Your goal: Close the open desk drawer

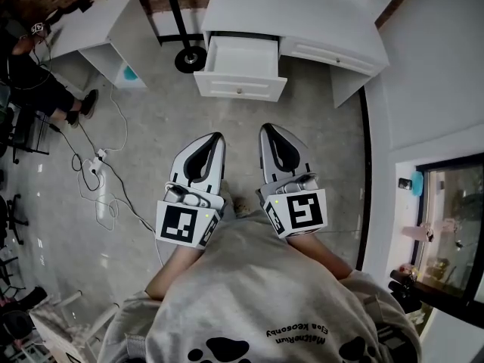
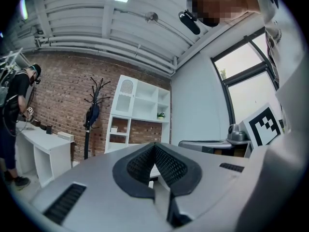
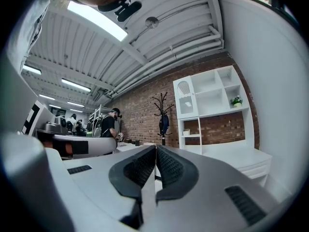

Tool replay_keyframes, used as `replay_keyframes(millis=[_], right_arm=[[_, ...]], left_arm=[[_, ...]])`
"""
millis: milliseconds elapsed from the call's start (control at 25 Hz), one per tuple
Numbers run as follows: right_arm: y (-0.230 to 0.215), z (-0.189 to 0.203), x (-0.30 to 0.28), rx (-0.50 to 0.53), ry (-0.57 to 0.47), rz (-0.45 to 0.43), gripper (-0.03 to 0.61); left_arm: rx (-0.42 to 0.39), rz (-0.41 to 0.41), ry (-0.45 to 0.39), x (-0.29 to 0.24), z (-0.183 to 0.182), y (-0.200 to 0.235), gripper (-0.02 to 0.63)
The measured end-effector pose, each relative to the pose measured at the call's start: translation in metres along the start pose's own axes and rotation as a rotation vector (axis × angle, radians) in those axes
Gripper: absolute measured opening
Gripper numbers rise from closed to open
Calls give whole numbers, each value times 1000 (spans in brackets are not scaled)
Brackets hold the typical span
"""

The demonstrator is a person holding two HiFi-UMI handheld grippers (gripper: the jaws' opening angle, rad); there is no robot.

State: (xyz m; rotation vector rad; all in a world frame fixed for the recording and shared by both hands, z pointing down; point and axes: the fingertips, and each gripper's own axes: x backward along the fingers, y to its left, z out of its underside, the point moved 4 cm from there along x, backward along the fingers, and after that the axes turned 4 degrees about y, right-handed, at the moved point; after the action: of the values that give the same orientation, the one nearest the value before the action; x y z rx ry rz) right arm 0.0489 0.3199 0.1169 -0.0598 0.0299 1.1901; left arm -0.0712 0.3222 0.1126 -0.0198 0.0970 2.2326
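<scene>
Open drawer [image 1: 240, 68] ahead w/ coat-stand base [image 1: 190, 58] beside it, cables [image 1: 98, 174] on floor [image 1: 170, 119].

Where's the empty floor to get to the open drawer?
Bare floor runs from the left hand-held gripper and right hand-held gripper up to the drawer, and along the wall. The left side is crowded: cables, a power strip, the coat stand base.

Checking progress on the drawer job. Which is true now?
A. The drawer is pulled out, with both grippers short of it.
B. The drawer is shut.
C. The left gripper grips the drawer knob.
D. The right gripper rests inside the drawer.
A: in the head view the drawer juts out of the desk, and floor shows between it and the left gripper and right gripper.
</scene>
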Motion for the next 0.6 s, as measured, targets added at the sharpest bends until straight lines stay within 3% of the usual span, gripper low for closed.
replay_keyframes(millis=[280,600], right_arm=[[-10,6,-33,2,16,21,34],[-30,4,-114,40,30,58,34]], left_arm=[[19,23,18,-30,10,26,18],[17,73,42,-97,9,85,18]])
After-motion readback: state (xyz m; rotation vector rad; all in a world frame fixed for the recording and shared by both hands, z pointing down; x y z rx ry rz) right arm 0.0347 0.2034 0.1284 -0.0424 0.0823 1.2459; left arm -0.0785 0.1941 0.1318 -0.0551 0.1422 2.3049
